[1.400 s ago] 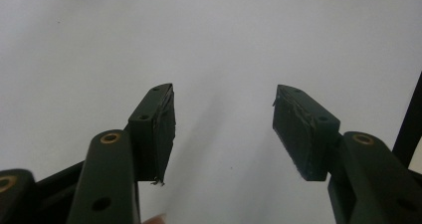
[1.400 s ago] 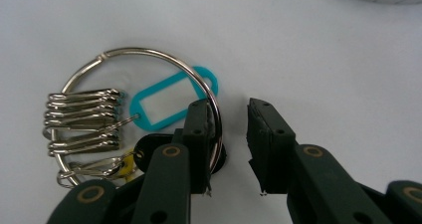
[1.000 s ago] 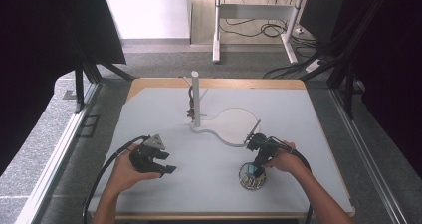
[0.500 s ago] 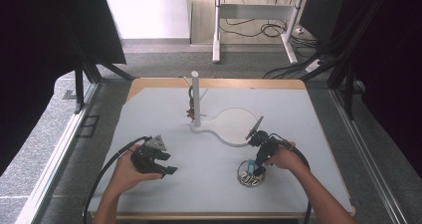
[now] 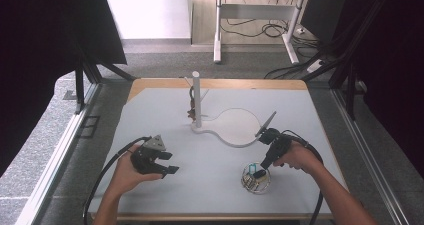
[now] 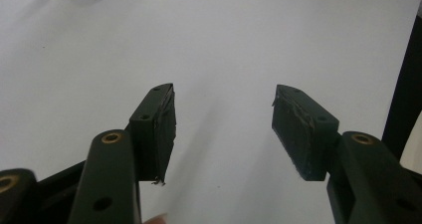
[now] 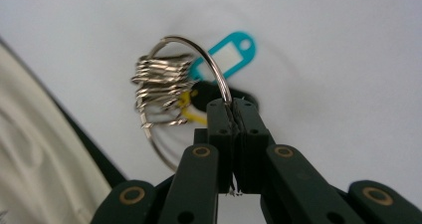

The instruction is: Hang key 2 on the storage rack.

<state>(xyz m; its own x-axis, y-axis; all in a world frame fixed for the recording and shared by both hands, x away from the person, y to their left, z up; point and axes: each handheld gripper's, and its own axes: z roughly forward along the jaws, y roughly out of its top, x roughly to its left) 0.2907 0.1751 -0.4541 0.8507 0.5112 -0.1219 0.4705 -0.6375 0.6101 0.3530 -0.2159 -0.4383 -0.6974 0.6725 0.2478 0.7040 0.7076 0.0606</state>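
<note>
The right gripper (image 7: 232,104) is clamped on the key ring (image 7: 186,97), lifting it off the desk (image 5: 210,185) at near right. Left gripper (image 6: 224,129) stands apart, idle. Next, probably, hang it on the stand (image 5: 196,100).

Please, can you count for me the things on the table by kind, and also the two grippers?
Grippers: 2, left gripper and right gripper
Key ring bunches: 1
Stand with white base: 1
Total: 4
</note>
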